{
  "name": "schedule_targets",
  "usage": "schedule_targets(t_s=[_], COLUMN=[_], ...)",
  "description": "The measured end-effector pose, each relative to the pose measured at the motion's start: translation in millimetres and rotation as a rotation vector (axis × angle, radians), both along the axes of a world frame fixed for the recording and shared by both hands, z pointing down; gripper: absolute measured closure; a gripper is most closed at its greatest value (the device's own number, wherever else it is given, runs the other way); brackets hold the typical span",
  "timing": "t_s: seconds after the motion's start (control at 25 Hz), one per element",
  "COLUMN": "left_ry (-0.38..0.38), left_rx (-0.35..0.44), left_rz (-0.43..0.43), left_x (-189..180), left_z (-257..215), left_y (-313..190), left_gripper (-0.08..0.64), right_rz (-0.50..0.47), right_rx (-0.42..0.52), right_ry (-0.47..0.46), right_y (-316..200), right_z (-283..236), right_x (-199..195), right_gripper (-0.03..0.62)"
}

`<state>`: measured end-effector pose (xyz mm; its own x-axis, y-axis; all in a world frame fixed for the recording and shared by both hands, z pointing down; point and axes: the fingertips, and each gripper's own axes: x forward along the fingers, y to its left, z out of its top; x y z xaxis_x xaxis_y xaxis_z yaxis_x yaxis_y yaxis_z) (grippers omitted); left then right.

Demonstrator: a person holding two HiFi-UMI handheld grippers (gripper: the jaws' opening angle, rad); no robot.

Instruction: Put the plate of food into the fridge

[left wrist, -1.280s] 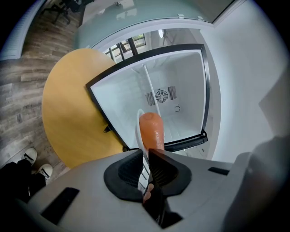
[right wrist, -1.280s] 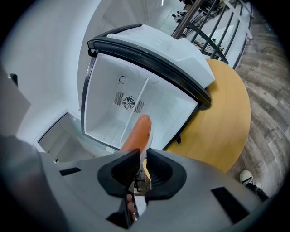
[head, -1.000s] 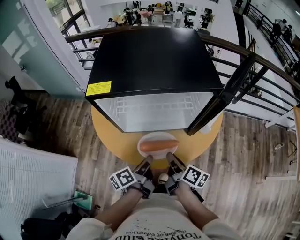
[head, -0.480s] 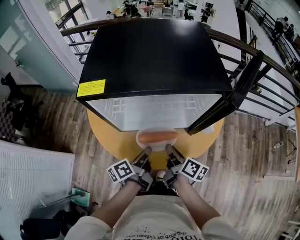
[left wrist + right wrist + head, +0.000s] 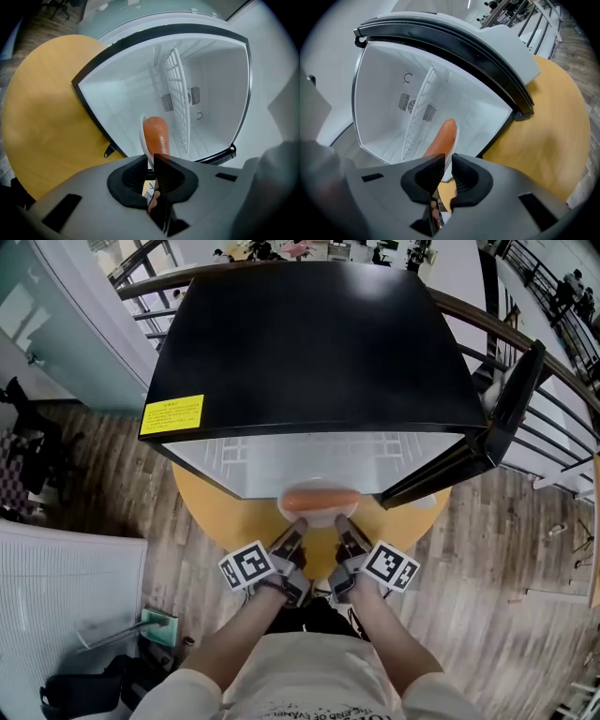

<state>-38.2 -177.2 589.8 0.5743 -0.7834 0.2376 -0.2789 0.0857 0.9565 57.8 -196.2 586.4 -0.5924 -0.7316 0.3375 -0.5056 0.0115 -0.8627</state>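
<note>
A white plate (image 5: 319,515) carries an orange sausage (image 5: 321,499) and hangs at the mouth of the open black fridge (image 5: 309,334). My left gripper (image 5: 298,527) is shut on the plate's near-left rim and my right gripper (image 5: 339,524) on its near-right rim. In the left gripper view the plate (image 5: 142,136) with the sausage (image 5: 156,136) stands edge-on beyond the left gripper (image 5: 151,159), in front of the white interior. In the right gripper view the right gripper (image 5: 446,161) pinches the plate (image 5: 454,140) under the sausage (image 5: 443,138). The fridge's floor is hidden in the head view.
The fridge stands on a round yellow table (image 5: 220,512), its door (image 5: 487,432) swung open to the right. A wire shelf (image 5: 178,98) splits the white interior. A railing (image 5: 553,381) runs behind, and a white panel (image 5: 66,596) lies on the wooden floor at left.
Both grippers have carried the plate forward from over the table's near part to the fridge opening; the plate's far edge now sits under the fridge's top edge.
</note>
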Motion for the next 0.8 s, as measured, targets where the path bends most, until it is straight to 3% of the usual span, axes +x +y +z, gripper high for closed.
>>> schedule_targets(t_s=[0.8], left_ry=[-0.024], left_rx=[-0.040], left_rz=[-0.030], left_x=[-20.5], left_z=[49.0], left_y=[-61.9], left_gripper=[0.508], right_rz=[0.008], right_rx=[-0.036], right_ry=[0.046], right_y=[-62.6], right_z=[47.9], right_x=[-20.4], right_gripper=[0.529])
